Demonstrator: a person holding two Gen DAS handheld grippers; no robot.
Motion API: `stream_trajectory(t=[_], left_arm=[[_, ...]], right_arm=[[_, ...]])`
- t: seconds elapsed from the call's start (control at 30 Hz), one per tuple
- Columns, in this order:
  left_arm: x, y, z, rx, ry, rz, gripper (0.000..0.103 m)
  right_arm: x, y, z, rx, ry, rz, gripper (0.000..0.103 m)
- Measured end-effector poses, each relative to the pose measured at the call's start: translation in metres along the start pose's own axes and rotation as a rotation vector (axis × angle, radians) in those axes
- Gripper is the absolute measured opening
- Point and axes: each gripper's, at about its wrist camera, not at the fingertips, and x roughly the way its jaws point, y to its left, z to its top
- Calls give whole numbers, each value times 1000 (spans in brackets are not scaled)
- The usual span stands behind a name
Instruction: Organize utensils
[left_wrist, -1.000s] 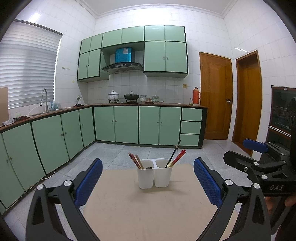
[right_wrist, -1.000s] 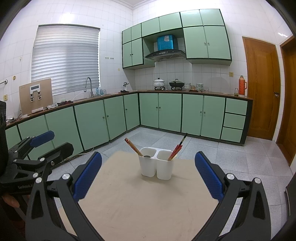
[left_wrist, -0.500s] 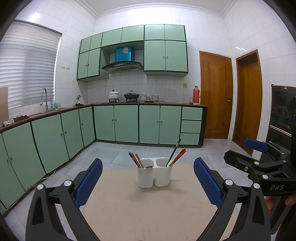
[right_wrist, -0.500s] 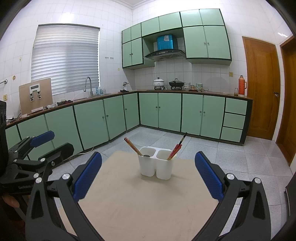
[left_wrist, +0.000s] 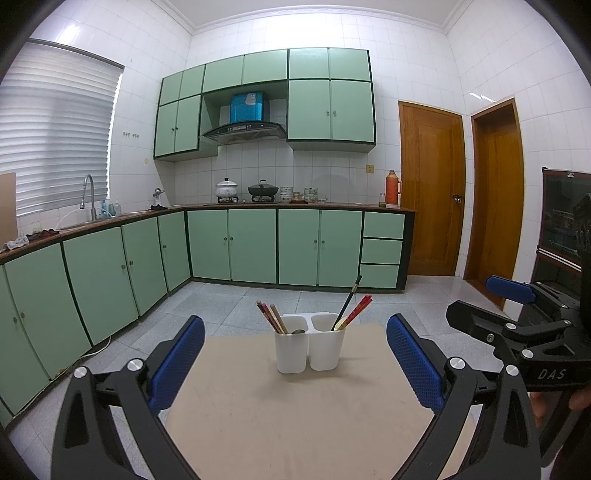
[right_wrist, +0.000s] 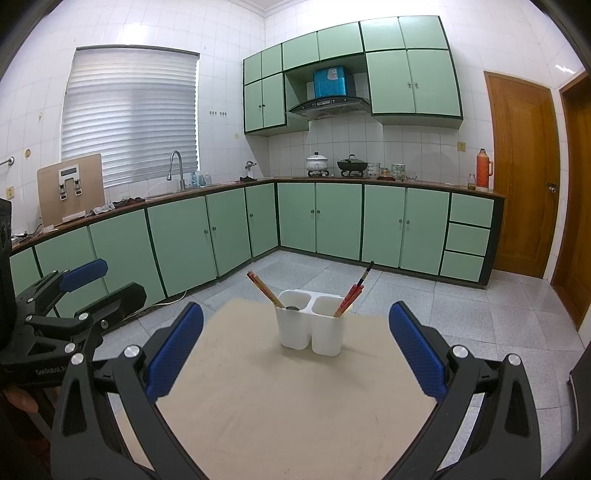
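Note:
A white two-compartment utensil holder (left_wrist: 309, 347) (right_wrist: 311, 326) stands on the far part of a beige table (left_wrist: 295, 413) (right_wrist: 288, 398). Its left compartment holds several red and tan chopsticks (left_wrist: 271, 317) (right_wrist: 264, 290) and a metal spoon (left_wrist: 299, 331) sunk inside. Its right compartment holds red chopsticks (left_wrist: 356, 312) (right_wrist: 351, 295) and a dark one. My left gripper (left_wrist: 295, 362) is open and empty, well short of the holder. My right gripper (right_wrist: 295, 354) is open and empty, also short of it; it shows at the right in the left wrist view (left_wrist: 517, 317).
Green kitchen cabinets (left_wrist: 251, 243) and a counter with pots run along the back and left walls. Wooden doors (left_wrist: 430, 188) stand at the right. The tiled floor (right_wrist: 480, 317) surrounds the table.
Both grippers have drawn back and up very slightly; the holder sits a touch lower in view. Nothing was taken hold of or let go.

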Motion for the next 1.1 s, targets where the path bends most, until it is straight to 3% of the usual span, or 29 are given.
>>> stream_trajectory(t=[1.1], left_arm=[[0,3,-2,1,6,0,97]], right_arm=[[4,-2,-10,3,11,-3,98]])
